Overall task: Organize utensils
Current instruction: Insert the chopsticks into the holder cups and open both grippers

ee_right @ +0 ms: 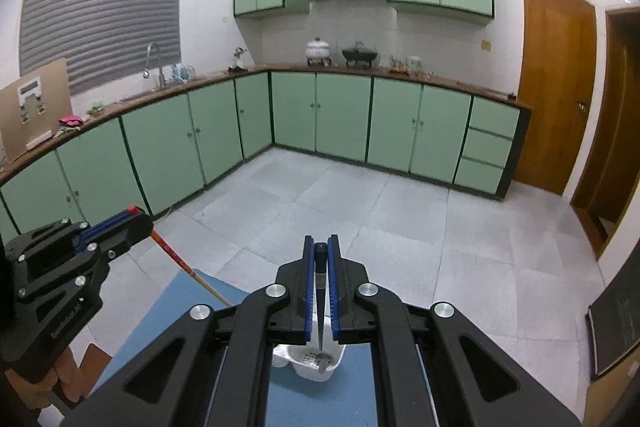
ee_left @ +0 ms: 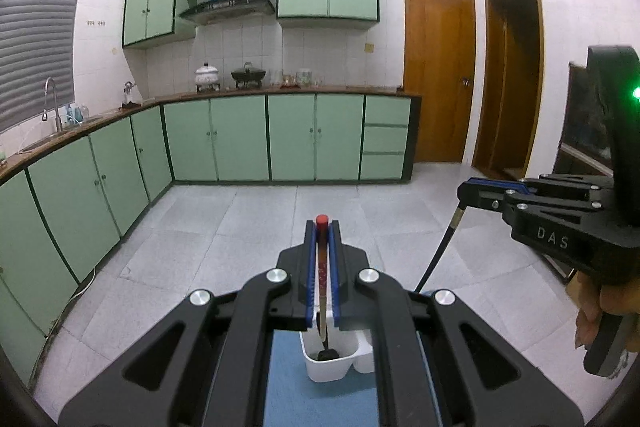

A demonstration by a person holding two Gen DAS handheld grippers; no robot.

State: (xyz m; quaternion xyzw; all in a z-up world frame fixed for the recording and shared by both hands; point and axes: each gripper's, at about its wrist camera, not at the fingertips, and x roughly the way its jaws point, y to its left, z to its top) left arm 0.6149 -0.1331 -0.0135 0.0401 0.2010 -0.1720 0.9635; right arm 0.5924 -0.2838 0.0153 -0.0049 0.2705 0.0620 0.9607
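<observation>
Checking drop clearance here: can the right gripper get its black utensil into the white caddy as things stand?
Probably yes. The right gripper holds the black utensil pointing down directly above the white caddy, and nothing sits between tip and opening. The left gripper lowers its red-tipped utensil into another compartment.

The caddy (ee_left: 338, 361) is sitting on the mat (ee_left: 288, 379), near us — one utensil (ee_left: 322, 291) is hanging into it, the other utensil (ee_right: 320, 291) at its right. Cabinets (ee_left: 240, 139) are standing far behind.

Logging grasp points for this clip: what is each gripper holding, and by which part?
The left gripper clamps a red-tipped wooden utensil near its handle's top end. The right gripper clamps a black-handled utensil by its handle's top. Both hang over the white caddy.
</observation>
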